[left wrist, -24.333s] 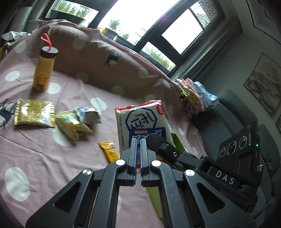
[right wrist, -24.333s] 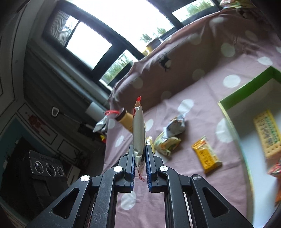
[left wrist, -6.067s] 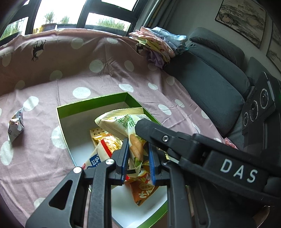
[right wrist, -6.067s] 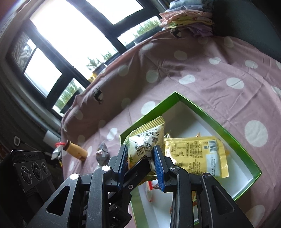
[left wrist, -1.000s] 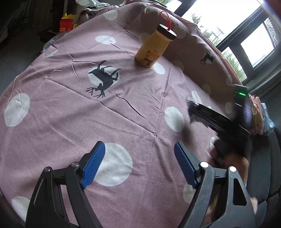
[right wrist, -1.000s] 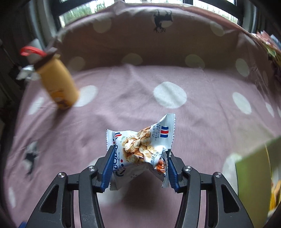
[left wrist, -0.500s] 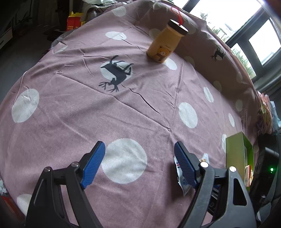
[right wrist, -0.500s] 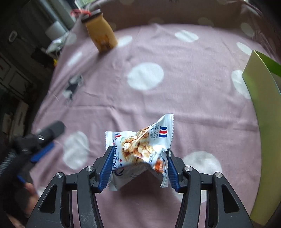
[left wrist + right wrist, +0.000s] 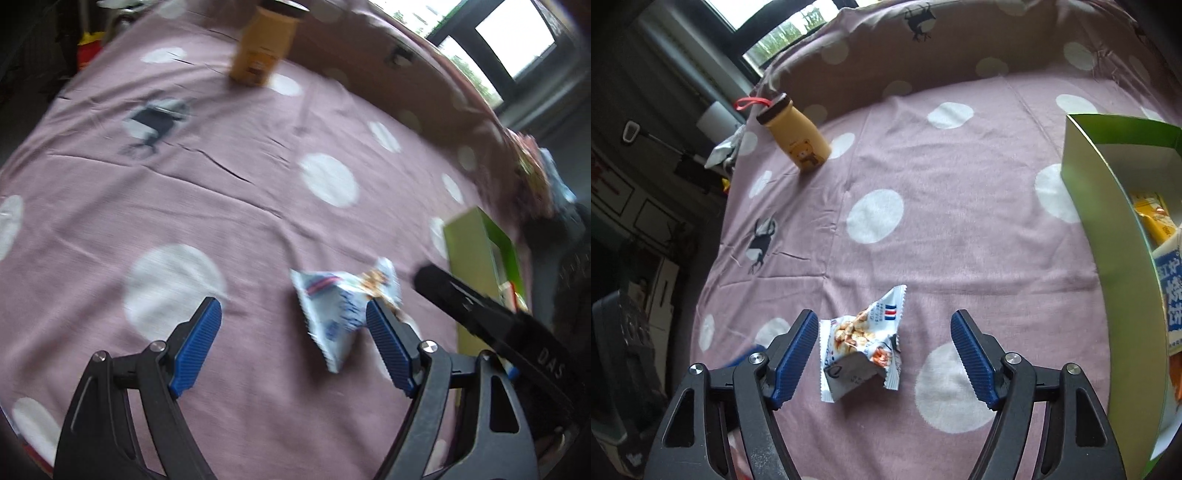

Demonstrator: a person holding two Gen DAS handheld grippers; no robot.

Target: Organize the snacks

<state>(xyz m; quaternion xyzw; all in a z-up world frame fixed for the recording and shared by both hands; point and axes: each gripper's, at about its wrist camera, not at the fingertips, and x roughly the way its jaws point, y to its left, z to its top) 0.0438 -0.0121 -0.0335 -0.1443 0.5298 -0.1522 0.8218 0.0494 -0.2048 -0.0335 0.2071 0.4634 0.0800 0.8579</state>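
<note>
One snack packet (image 9: 859, 345) between the just-opening right hand-held gripper (image 9: 884, 352) jaws.

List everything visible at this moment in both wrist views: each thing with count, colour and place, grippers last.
snack packet: one, white with red and blue stripes and a nut picture, crumpled, between the right gripper's open fingers, apparently dropping to the cloth.
green box: one, green outside, white inside, at the right edge, already holding several snack bags.
bottle: one, yellow with dark cap and red loop, upright at the far left of the cloth.
tablecloth: one, pink with white dots and dark deer prints.
folded fabrics: a blurred stack, far right.
left gripper: black, blue pads, open, empty.
right gripper: black, blue pads, jaws have just been opening.
</note>
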